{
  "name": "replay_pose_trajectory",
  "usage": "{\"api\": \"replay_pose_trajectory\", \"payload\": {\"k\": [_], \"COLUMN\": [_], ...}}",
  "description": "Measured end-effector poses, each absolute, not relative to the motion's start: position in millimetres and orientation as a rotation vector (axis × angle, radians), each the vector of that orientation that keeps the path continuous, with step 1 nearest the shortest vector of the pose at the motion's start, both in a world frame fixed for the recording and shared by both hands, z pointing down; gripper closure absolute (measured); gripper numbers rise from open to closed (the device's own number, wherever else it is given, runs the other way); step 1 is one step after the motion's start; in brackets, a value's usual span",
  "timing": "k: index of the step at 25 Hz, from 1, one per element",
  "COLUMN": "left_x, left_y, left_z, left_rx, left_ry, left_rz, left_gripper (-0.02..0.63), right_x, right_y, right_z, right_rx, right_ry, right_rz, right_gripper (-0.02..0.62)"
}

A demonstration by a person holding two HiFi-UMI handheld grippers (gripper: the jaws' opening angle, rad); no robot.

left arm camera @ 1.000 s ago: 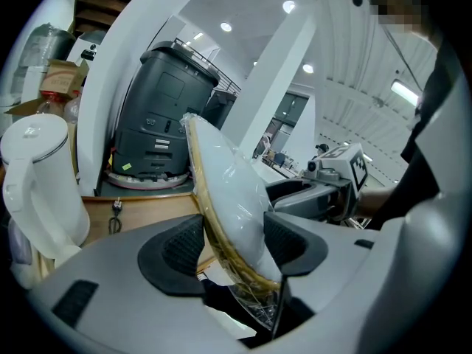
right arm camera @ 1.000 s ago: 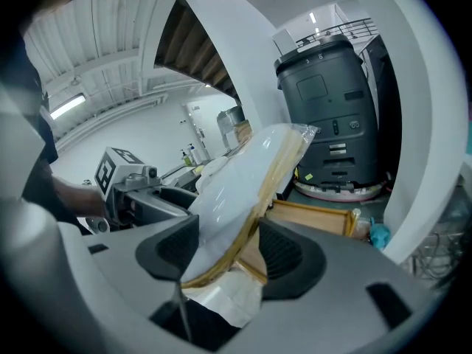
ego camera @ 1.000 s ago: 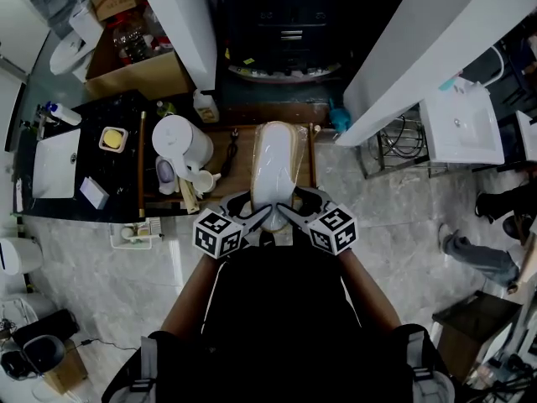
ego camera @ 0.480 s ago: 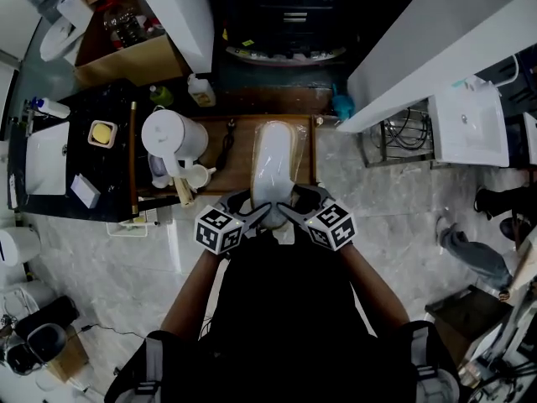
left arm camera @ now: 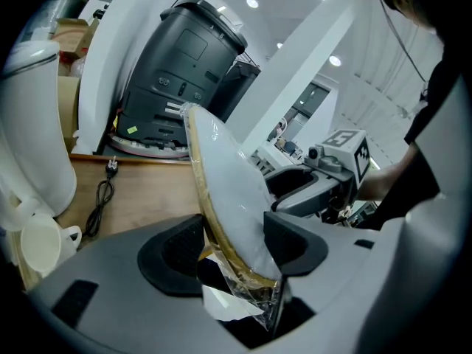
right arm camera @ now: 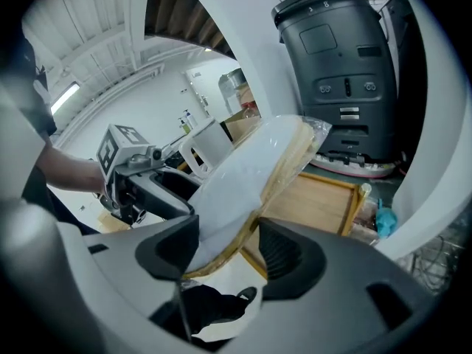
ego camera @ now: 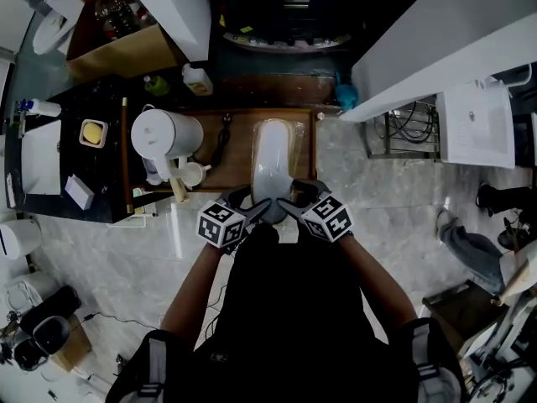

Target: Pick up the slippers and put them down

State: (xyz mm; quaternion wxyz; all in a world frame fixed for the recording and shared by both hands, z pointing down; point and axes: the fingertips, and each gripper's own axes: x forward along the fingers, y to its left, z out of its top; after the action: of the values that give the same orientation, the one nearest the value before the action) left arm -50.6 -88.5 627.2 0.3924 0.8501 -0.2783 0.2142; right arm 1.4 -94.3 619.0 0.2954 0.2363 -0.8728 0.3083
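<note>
A pair of white slippers [ego camera: 272,159] with tan soles, sealed in a clear plastic bag, is held tilted over the wooden tray table [ego camera: 238,163]. My left gripper [ego camera: 253,213] is shut on the heel end from the left, my right gripper [ego camera: 289,209] on the same end from the right. In the left gripper view the slippers [left arm camera: 225,190] run up from between the left gripper's [left arm camera: 234,248] pads, with the right gripper [left arm camera: 324,186] just beyond. The right gripper view shows the slippers [right arm camera: 258,169] pinched in the right gripper [right arm camera: 227,251], the left gripper [right arm camera: 140,179] close behind.
A white kettle [ego camera: 164,133], a small cup [ego camera: 195,175] and a black power cord [ego camera: 221,138] sit on the tray table's left half. A black counter [ego camera: 80,162] lies further left, a dark machine [left arm camera: 177,72] behind, white beams on both sides, marble floor [ego camera: 394,200] to the right.
The table and surroundings have slid slightly up and left in the head view. Both grippers keep their hold on the slippers' heel end, which stays over the table.
</note>
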Motion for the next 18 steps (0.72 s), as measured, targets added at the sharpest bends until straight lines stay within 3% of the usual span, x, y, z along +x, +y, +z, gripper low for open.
{"api": "replay_pose_trajectory", "payload": {"k": [18], "left_x": [-36.5], "left_y": [-107.2], "left_z": [696.7], "left_rx": [2.046], "left_ry": [-0.695], "left_rz": [0.657], "left_gripper": [0.348], "right_x": [14.3], "right_y": [-116.1], "right_z": [690.4], "right_rx": [0.487], "right_ry": [-2.176], "right_rz": [0.871], "right_gripper": [0.336]}}
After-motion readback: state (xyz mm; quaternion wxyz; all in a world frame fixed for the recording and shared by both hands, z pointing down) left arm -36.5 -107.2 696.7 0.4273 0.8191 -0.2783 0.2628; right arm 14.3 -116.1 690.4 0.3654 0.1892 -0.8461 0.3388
